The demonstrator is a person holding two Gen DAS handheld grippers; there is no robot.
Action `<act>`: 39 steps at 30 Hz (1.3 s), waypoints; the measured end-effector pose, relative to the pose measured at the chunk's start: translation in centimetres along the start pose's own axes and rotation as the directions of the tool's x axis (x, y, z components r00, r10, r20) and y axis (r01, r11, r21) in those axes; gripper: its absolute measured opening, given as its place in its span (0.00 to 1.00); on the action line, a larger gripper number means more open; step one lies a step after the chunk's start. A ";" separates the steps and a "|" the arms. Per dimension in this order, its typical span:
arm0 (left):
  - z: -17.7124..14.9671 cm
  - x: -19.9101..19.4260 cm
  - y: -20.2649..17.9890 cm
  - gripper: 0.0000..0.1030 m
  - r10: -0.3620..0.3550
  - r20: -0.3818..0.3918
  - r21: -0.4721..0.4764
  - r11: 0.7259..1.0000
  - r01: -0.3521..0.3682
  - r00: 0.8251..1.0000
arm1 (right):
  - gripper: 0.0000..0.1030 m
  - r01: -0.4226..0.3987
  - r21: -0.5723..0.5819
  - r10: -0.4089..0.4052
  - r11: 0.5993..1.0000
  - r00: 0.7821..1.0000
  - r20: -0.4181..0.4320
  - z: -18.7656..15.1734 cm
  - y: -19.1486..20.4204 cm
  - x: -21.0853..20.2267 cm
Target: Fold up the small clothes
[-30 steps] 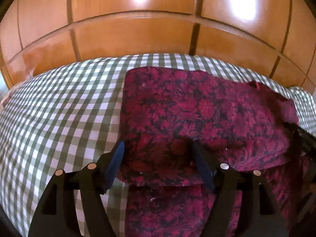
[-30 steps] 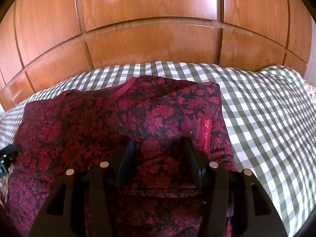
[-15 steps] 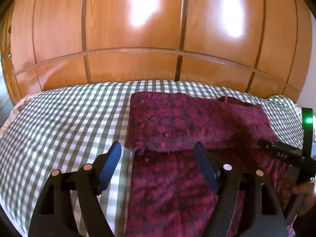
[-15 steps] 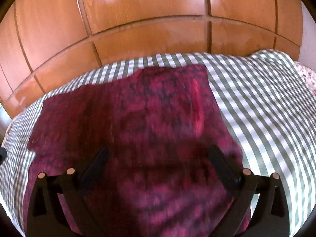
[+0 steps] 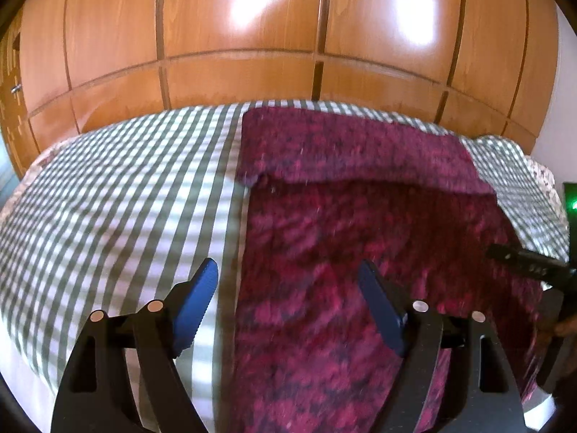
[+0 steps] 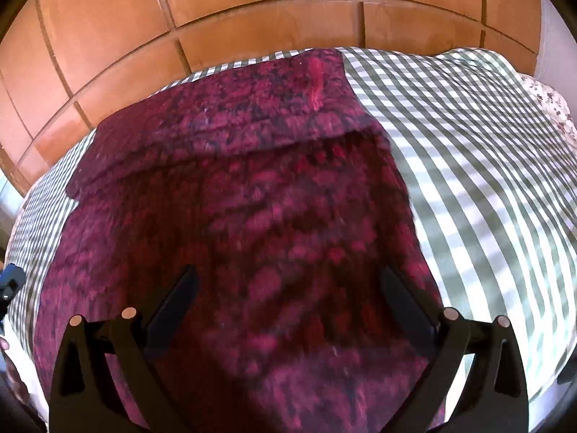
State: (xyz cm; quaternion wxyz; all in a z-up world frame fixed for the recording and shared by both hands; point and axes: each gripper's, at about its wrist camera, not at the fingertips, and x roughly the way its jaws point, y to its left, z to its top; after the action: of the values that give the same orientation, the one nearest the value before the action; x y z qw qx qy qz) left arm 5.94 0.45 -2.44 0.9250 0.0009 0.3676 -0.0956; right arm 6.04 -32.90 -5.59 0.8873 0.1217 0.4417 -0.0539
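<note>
— Why are you holding both grippers above the cloth and not on it?

— I am holding nothing now. My left gripper is opening its jaws, and only air is between them; it is hanging over the left edge of the red garment, one finger over the checked bedsheet and one over the cloth. My right gripper is standing wide open over the near middle of the garment, with nothing between its fingers. I think the far part is already folded, so I am keeping the jaws free for the next grip.

— Where is the garment lying?

— It is lying flat on the bedsheet, in front of the wooden wardrobe. Its far end is lying doubled over itself, making a thicker band with a straight edge across.

— How is it looking?

— It is dark red with a black flower pattern, soft and thin. A small pink trim is showing on the folded band, at the far right. The near part is still one layer, so I judge that one more fold is waiting.
</note>
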 end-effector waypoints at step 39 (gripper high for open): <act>-4.4 -5.9 7.1 0.11 -0.639 -0.129 -0.275 0.758 0.592 0.758 | 0.24 -0.536 0.201 0.557 0.820 0.828 -0.063 -4.2 -4.4 -10.5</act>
State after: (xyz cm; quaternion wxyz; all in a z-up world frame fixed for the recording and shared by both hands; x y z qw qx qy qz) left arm 0.04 8.72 -2.13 0.7901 -0.2115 0.4532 -0.3544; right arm -4.43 -36.12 -0.44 0.8231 0.3236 0.4338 0.1721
